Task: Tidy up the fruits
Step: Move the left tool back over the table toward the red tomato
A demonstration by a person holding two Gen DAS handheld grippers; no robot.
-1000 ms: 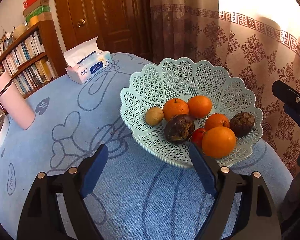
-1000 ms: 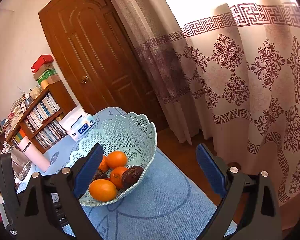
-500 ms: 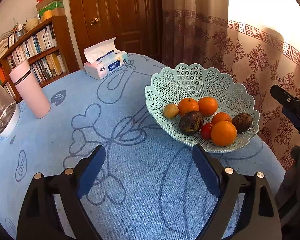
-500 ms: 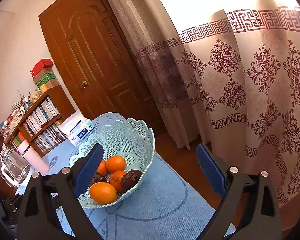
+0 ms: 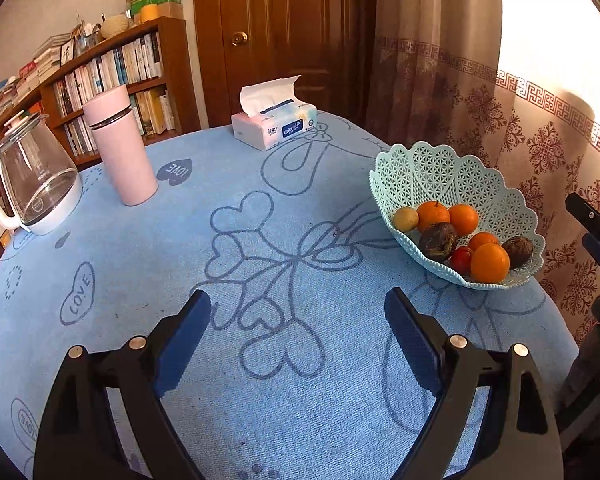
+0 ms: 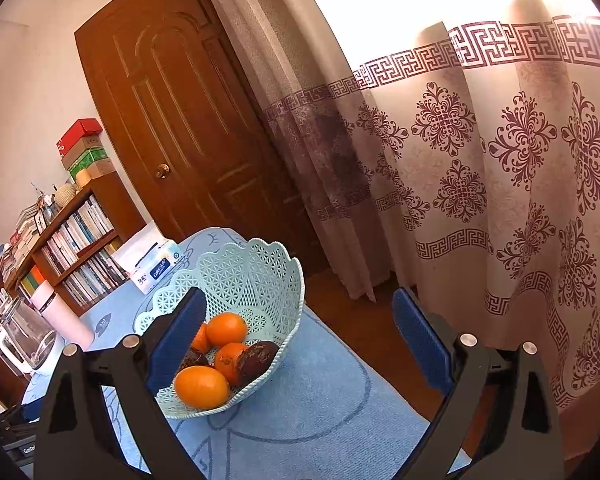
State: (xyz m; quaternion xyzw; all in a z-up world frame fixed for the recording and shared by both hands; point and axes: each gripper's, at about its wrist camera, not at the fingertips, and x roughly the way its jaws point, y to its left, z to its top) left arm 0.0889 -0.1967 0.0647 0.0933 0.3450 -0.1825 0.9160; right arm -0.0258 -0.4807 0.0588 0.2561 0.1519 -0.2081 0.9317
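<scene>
My basket [image 5: 440, 168] sits at the counter's [image 5: 180, 248] right edge holding oranges [image 5: 489, 262], dark fruits [image 5: 437, 241] and a tomato [image 5: 461, 258], while my left gripper [image 5: 298, 346] and right gripper [image 6: 300, 336] both hang spread, holding nothing.

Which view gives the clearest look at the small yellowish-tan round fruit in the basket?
The left wrist view. There the small yellowish-tan round fruit sits unobstructed at the near-left edge of the pale green lattice plastic basket, beside an orange. In the right wrist view it cannot be seen; the right tool's left finger covers that side of the basket.
</scene>
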